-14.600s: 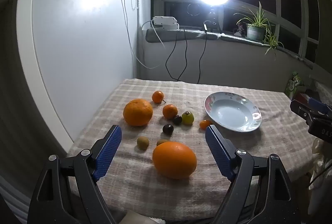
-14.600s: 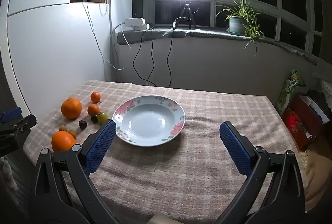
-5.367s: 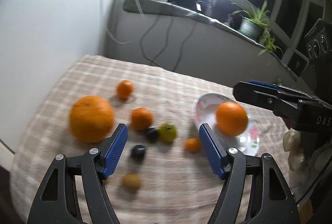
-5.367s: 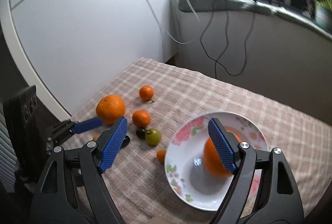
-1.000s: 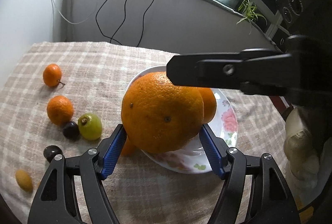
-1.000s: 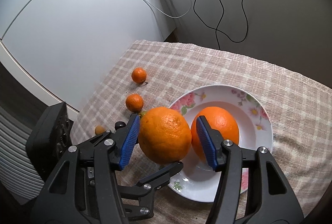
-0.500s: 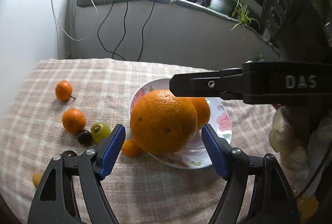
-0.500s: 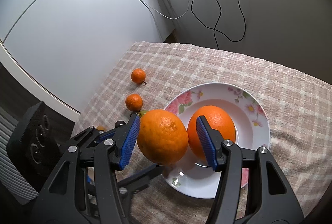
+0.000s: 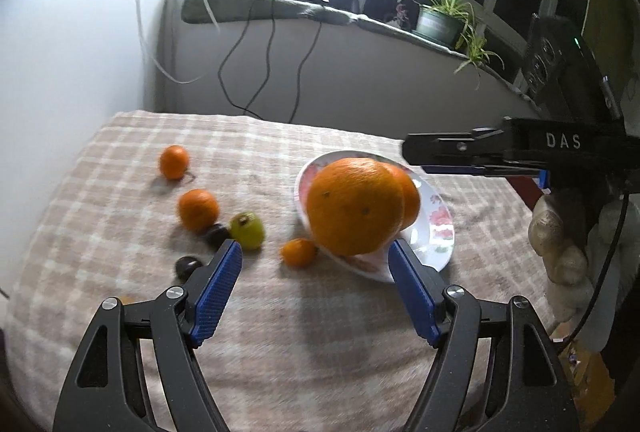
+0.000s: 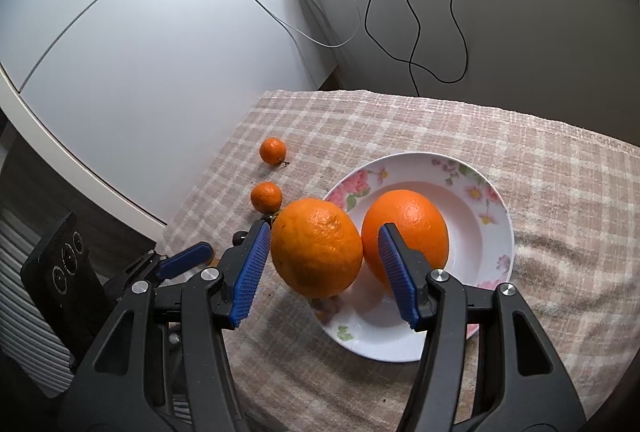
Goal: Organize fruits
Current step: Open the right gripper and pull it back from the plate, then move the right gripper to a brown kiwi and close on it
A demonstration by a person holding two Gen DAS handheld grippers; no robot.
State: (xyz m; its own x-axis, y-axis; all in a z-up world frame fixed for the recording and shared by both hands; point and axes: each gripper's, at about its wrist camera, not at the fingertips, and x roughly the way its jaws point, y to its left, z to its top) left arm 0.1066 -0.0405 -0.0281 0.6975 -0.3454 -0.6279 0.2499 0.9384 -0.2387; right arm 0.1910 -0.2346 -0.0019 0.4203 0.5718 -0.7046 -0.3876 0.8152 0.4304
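Observation:
My right gripper (image 10: pixel 324 230) is shut on a large orange (image 10: pixel 316 248), which hangs just above the left rim of the flowered plate (image 10: pixel 500 207). A second large orange (image 10: pixel 412 228) lies in the plate. In the left wrist view the held orange (image 9: pixel 352 207) hides most of that second orange (image 9: pixel 412 199), and the right gripper (image 9: pixel 412 151) reaches in from the right. My left gripper (image 9: pixel 314 248) is open and holds nothing, a little short of the held orange. One of its blue fingers (image 10: pixel 188 258) shows at the lower left of the right wrist view.
Left of the plate (image 9: pixel 440 232) lie two mandarins (image 9: pixel 174 161) (image 9: pixel 199 209), a green fruit (image 9: pixel 248 230), two dark fruits (image 9: pixel 216 234) and a tiny orange fruit (image 9: pixel 298 252). A white cabinet (image 10: pixel 140 51) flanks the checked tablecloth (image 9: pixel 320 332). A person's hand (image 9: pixel 560 244) grips the right tool.
My left gripper has let go of the large orange and pulled back and up. The orange stays in the right gripper's grip, by the plate's left rim.

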